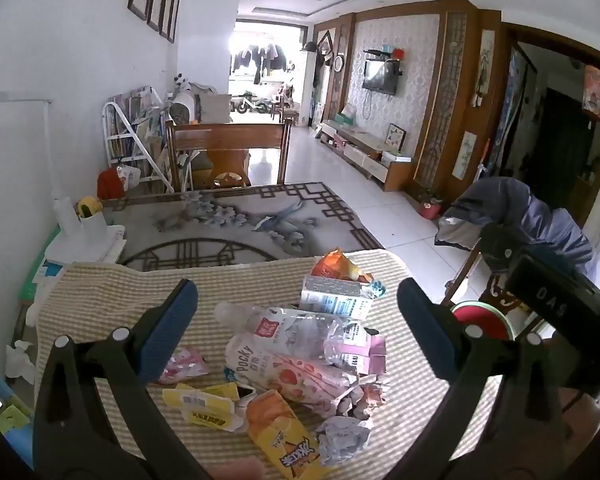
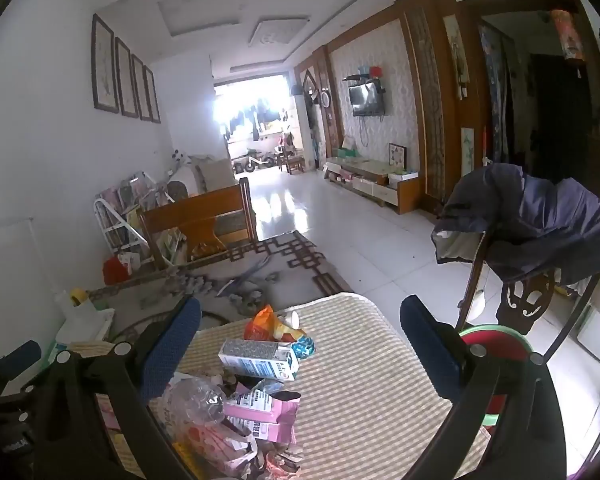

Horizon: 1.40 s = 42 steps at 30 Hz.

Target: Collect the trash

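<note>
Left wrist view shows me my left gripper (image 1: 298,300) with its blue fingers (image 1: 170,328) spread wide apart and nothing between the pads. The trash sits on the striped cloth (image 1: 100,292) covering the bench, mostly in the gap ahead of and below the fingers: a crushed clear bottle (image 1: 284,328), a Pocky wrapper (image 1: 288,376) just under it, a pink carton (image 1: 366,354) to the right, a white and blue carton (image 1: 334,300) farther off with an orange snack bag (image 1: 334,266) behind it. Nearer to me lie a yellow wrapper (image 1: 204,404), an orange and yellow packet (image 1: 284,436) and a crumpled paper ball (image 1: 344,438).

From the right wrist view, my right gripper (image 2: 300,324) also has its fingers (image 2: 430,344) fully apart, holding nothing. The pile lies low and toward the left finger; the white and blue carton (image 2: 260,360) is between the fingers, well short of either pad. A red bin with a green rim (image 2: 496,344) stands beside the bench, behind the right finger.
</note>
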### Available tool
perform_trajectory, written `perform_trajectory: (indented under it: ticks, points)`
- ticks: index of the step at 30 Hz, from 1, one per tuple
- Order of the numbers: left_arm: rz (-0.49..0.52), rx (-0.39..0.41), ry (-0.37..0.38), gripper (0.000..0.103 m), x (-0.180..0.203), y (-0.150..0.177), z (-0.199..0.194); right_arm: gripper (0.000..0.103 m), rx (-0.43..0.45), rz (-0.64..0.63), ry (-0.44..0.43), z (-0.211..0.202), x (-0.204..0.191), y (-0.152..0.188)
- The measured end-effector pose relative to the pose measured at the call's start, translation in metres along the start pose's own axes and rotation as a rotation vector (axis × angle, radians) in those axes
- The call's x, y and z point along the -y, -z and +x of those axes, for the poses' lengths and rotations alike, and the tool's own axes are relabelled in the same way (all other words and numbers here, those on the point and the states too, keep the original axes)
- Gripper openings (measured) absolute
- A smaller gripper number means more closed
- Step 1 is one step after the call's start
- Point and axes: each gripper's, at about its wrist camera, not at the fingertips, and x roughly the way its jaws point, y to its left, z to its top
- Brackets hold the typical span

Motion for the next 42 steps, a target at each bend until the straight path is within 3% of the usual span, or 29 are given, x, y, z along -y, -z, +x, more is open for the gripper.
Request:
perform_trajectory:
  ticks: [42]
  points:
    - [-0.010, -0.026, 0.008, 0.098, 0.007, 0.012, 0.016, 0.096, -0.027, 0.017, 0.034, 0.012, 0.006, 0.005]
